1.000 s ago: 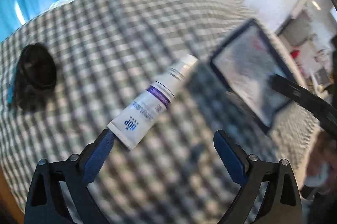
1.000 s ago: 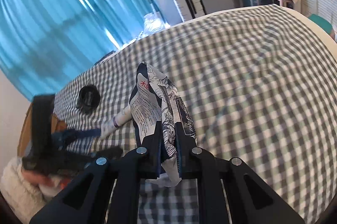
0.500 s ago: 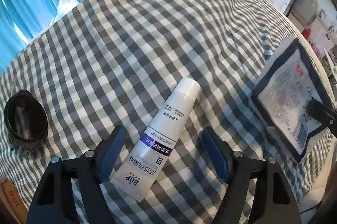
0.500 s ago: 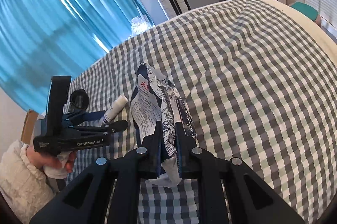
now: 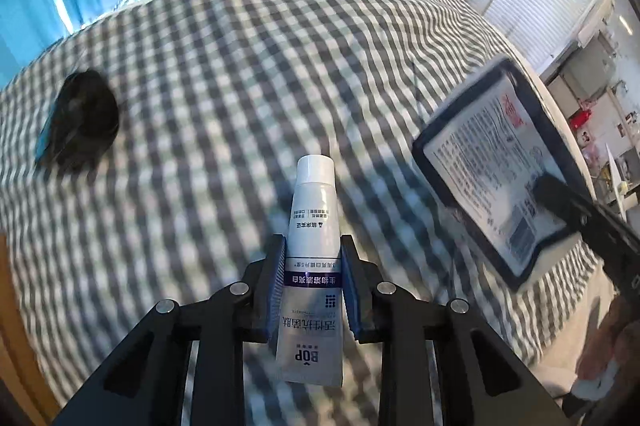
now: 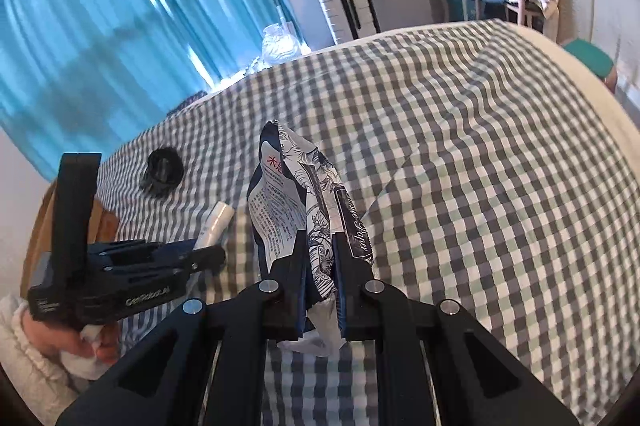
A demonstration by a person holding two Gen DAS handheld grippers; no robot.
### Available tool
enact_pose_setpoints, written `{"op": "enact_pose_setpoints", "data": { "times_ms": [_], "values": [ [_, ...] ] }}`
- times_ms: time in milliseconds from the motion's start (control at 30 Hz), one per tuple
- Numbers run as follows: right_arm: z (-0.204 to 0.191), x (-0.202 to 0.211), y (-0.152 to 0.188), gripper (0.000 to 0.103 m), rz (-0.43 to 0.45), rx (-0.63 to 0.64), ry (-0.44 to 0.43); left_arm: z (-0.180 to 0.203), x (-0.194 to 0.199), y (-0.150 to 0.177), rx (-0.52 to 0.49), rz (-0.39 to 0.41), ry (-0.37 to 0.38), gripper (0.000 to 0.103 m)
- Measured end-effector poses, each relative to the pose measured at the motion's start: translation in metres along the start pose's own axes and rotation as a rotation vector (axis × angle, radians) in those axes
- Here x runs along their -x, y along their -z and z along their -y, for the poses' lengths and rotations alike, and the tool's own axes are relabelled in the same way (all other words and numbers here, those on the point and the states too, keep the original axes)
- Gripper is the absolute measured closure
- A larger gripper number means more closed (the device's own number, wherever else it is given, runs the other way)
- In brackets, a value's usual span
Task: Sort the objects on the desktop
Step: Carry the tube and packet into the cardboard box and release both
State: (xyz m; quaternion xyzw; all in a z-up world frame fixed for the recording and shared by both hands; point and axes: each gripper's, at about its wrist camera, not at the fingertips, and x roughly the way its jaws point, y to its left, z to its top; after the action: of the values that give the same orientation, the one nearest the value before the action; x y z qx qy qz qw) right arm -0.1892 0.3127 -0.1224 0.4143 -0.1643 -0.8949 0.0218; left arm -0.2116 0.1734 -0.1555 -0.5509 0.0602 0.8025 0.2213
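Left claw [image 5: 313,282] closing on toothpaste tube [image 5: 314,238], blue pads touching both sides near purple band. Tube sticks out over checked cloth [image 5: 280,66], cap end far from me. I think tube is light, soft, smooth plastic; too much squeeze may dent it. Middle feels like best hold.

Right claw [image 6: 320,278] squeezed tight on tissue pack [image 6: 296,210]: crinkly film, squashy, light, held up off cloth.

Black round lid [image 5: 82,120] lies well apart, left.
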Motion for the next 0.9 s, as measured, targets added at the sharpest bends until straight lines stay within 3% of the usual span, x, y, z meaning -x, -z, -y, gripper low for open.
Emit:
{"op": "enact_pose_setpoints", "data": {
  "times_ms": [233,367,900],
  "values": [
    [-0.033,0.031,0.004,0.092,0.025,0.049,-0.043,-0.040,0.058,0.041,0.078,0.021,-0.008,0.077],
    [-0.056,0.061,0.010,0.092,0.049,0.083,-0.057,-0.039,0.092,0.053,0.086,0.044,-0.028,0.077],
    [-0.161,0.176,0.032,0.092,0.198,0.275,-0.064,-0.037,0.248,0.082,0.135,0.292,-0.039,0.076]
  ]
}}
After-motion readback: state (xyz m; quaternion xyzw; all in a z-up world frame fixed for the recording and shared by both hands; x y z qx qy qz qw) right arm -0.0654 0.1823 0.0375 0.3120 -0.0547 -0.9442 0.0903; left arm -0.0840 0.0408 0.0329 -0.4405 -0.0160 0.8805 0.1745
